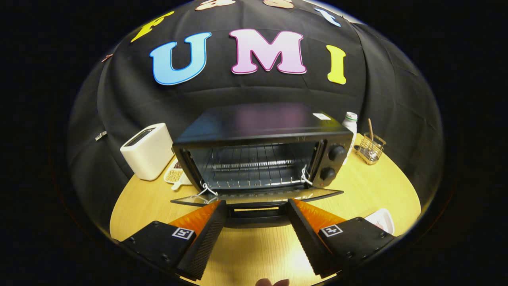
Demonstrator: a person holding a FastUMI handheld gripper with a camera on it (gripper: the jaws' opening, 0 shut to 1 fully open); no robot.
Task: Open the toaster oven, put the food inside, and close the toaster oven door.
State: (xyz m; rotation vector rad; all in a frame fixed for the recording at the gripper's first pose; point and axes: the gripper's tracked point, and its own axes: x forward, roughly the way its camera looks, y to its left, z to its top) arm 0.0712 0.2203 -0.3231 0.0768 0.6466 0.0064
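Note:
A black toaster oven [262,151] stands on the wooden table just beyond my fingers. Its glass door [258,196] is folded down flat toward me, and the door handle [256,212] lies between my fingertips. Inside, a wire rack [250,165] spans the cavity with nothing on it. My gripper [256,206] is open, one finger on each side of the handle, and neither presses on it. A small white dish [381,220] sits by the right finger; what it holds is hidden.
A white toaster [147,151] stands left of the oven, with a small patterned plate [174,174] beside it. Right of the oven are a white bottle [351,125] and a wire holder [370,149]. Bare wooden table [369,186] lies to the right.

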